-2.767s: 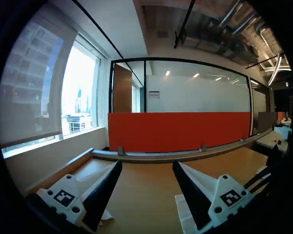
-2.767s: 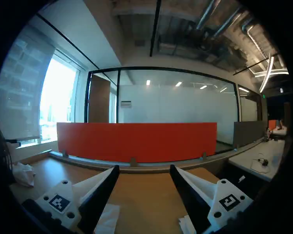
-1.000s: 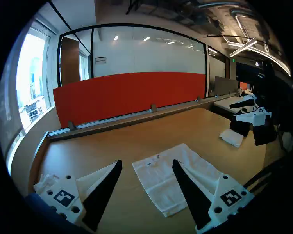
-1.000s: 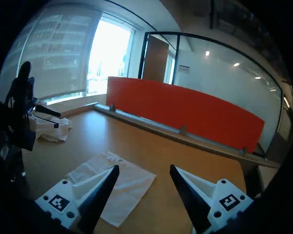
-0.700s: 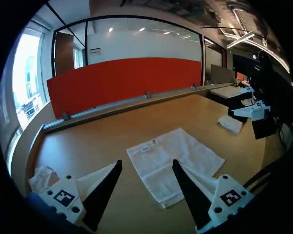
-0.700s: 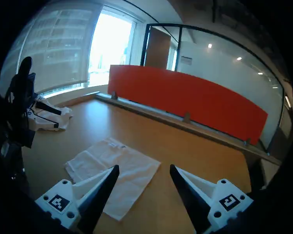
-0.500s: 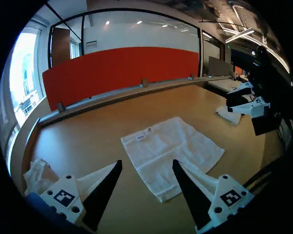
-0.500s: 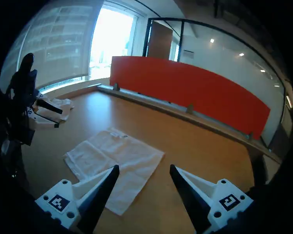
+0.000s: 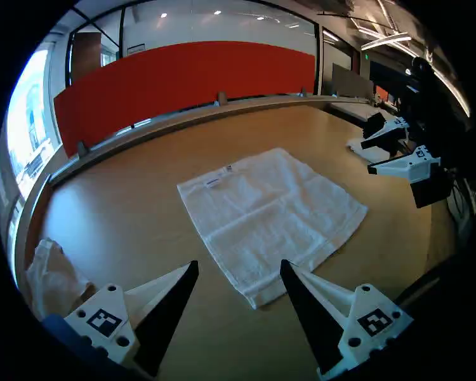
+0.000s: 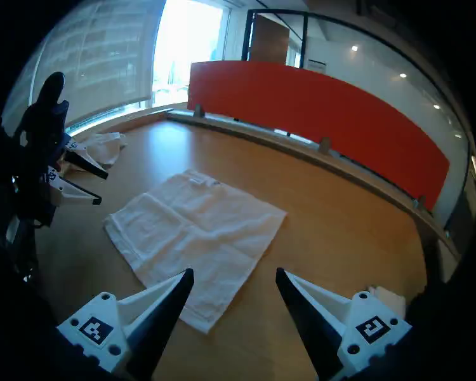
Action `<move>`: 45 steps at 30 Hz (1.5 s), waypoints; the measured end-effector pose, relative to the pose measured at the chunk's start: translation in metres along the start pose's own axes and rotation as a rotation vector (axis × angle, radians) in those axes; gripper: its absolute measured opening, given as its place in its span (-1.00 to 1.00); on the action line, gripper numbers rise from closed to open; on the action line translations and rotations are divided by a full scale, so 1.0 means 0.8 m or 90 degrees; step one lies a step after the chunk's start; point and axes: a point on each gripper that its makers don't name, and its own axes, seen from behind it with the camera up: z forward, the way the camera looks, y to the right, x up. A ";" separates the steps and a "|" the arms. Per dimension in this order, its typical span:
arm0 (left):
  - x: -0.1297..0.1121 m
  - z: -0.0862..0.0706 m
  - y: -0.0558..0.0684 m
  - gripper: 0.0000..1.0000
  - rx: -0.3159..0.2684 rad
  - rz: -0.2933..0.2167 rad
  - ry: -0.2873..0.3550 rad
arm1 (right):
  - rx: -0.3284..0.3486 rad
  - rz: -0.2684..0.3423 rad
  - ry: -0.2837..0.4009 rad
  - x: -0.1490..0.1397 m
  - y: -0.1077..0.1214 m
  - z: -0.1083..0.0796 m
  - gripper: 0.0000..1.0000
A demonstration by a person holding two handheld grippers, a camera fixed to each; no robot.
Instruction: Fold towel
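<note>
My smooth wooden worktop (image 9: 136, 165) carries one flat, nubbly white towel (image 9: 270, 209); I see left claw (image 9: 238, 263) and right claw (image 10: 233, 271) both spread

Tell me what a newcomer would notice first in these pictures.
A white towel lies spread flat and unfolded in the middle of the wooden table. Behind it, a bright red partition runs along the table's far edge. The left tongs and the right tongs both point at the towel, open and empty.
</note>
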 end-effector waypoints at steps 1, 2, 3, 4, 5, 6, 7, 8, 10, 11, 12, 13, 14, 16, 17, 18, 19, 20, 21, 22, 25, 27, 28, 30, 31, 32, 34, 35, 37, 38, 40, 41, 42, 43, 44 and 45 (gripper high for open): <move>-0.005 0.002 0.001 0.91 -0.003 0.000 -0.006 | 0.002 0.000 -0.005 -0.005 -0.002 0.002 1.00; -0.010 0.004 0.003 0.91 -0.005 0.000 -0.012 | 0.004 0.000 -0.010 -0.010 -0.004 0.004 1.00; -0.014 0.006 0.004 0.91 -0.007 -0.001 -0.018 | 0.006 0.000 -0.015 -0.015 -0.006 0.005 1.00; -0.019 0.009 0.006 0.91 -0.010 -0.002 -0.025 | 0.008 0.001 -0.020 -0.020 -0.008 0.007 1.00; -0.024 0.011 0.007 0.91 -0.013 -0.002 -0.031 | 0.010 0.001 -0.025 -0.024 -0.009 0.008 1.00; -0.028 0.012 0.008 0.91 -0.015 -0.003 -0.036 | 0.012 0.002 -0.029 -0.029 -0.011 0.009 1.00; -0.033 0.014 0.009 0.91 -0.017 -0.003 -0.042 | 0.014 0.002 -0.034 -0.033 -0.012 0.011 1.00; -0.037 0.016 0.011 0.91 -0.019 -0.003 -0.048 | 0.016 0.002 -0.038 -0.038 -0.014 0.012 1.00; -0.046 0.019 0.014 0.91 -0.025 -0.003 -0.060 | 0.018 0.001 -0.046 -0.046 -0.016 0.013 1.00; -0.050 0.021 0.015 0.92 -0.028 -0.003 -0.065 | 0.019 0.001 -0.050 -0.050 -0.018 0.014 1.00; -0.054 0.022 0.017 0.91 -0.030 -0.002 -0.071 | 0.020 0.001 -0.053 -0.053 -0.019 0.014 1.00; -0.058 0.023 0.018 0.91 -0.032 -0.002 -0.078 | 0.022 0.001 -0.056 -0.056 -0.020 0.015 1.00; -0.062 0.024 0.019 0.91 -0.034 -0.001 -0.083 | 0.023 0.001 -0.059 -0.060 -0.021 0.015 1.00; -0.069 0.025 0.022 0.91 -0.038 -0.001 -0.094 | 0.025 0.002 -0.064 -0.065 -0.022 0.016 1.00; -0.072 0.025 0.024 0.91 -0.040 -0.002 -0.098 | 0.025 0.003 -0.066 -0.067 -0.023 0.016 1.00; -0.074 0.026 0.025 0.91 -0.042 -0.003 -0.102 | 0.026 0.004 -0.068 -0.070 -0.024 0.017 1.00; -0.077 0.026 0.026 0.91 -0.043 -0.005 -0.106 | 0.027 0.005 -0.070 -0.073 -0.024 0.017 1.00; -0.079 0.027 0.026 0.91 -0.043 -0.007 -0.110 | 0.028 0.006 -0.072 -0.075 -0.025 0.018 1.00; -0.080 0.027 0.026 0.91 -0.043 -0.009 -0.113 | 0.029 0.006 -0.074 -0.077 -0.026 0.019 1.00; -0.082 0.027 0.026 0.91 -0.043 -0.011 -0.116 | 0.031 0.006 -0.077 -0.079 -0.027 0.019 1.00; -0.085 0.028 0.027 0.91 -0.044 -0.016 -0.124 | 0.037 0.006 -0.082 -0.085 -0.030 0.020 0.96; -0.086 0.029 0.028 0.91 -0.046 -0.018 -0.129 | 0.041 0.006 -0.086 -0.089 -0.031 0.021 0.93; -0.088 0.029 0.029 0.90 -0.048 -0.019 -0.132 | 0.042 0.007 -0.088 -0.091 -0.031 0.021 0.91; -0.089 0.030 0.030 0.88 -0.049 -0.019 -0.136 | 0.045 0.007 -0.092 -0.095 -0.033 0.021 0.87; -0.089 0.030 0.030 0.87 -0.047 -0.018 -0.138 | 0.047 0.007 -0.095 -0.098 -0.033 0.021 0.84; -0.089 0.030 0.030 0.84 -0.046 -0.018 -0.139 | 0.048 0.008 -0.098 -0.100 -0.034 0.021 0.81; -0.089 0.031 0.029 0.79 -0.043 -0.019 -0.142 | 0.049 0.007 -0.102 -0.104 -0.034 0.021 0.70; -0.089 0.031 0.029 0.76 -0.042 -0.019 -0.143 | 0.049 0.007 -0.104 -0.106 -0.034 0.021 0.63; -0.089 0.031 0.028 0.64 -0.039 -0.024 -0.145 | 0.051 0.006 -0.108 -0.110 -0.034 0.020 0.52; -0.088 0.031 0.028 0.60 -0.038 -0.026 -0.146 | 0.052 0.006 -0.110 -0.111 -0.034 0.020 0.47; -0.088 0.031 0.028 0.53 -0.039 -0.030 -0.149 | 0.055 0.008 -0.112 -0.113 -0.035 0.019 0.40; -0.088 0.031 0.028 0.50 -0.040 -0.032 -0.150 | 0.056 0.010 -0.113 -0.113 -0.035 0.019 0.39; -0.087 0.032 0.029 0.45 -0.041 -0.033 -0.151 | 0.056 0.011 -0.114 -0.113 -0.035 0.018 0.38; -0.087 0.032 0.030 0.40 -0.043 -0.032 -0.153 | 0.057 0.013 -0.114 -0.113 -0.034 0.018 0.38; -0.087 0.032 0.031 0.38 -0.045 -0.032 -0.155 | 0.057 0.014 -0.114 -0.113 -0.034 0.018 0.37; -0.087 0.033 0.031 0.37 -0.045 -0.031 -0.155 | 0.057 0.015 -0.114 -0.113 -0.033 0.017 0.37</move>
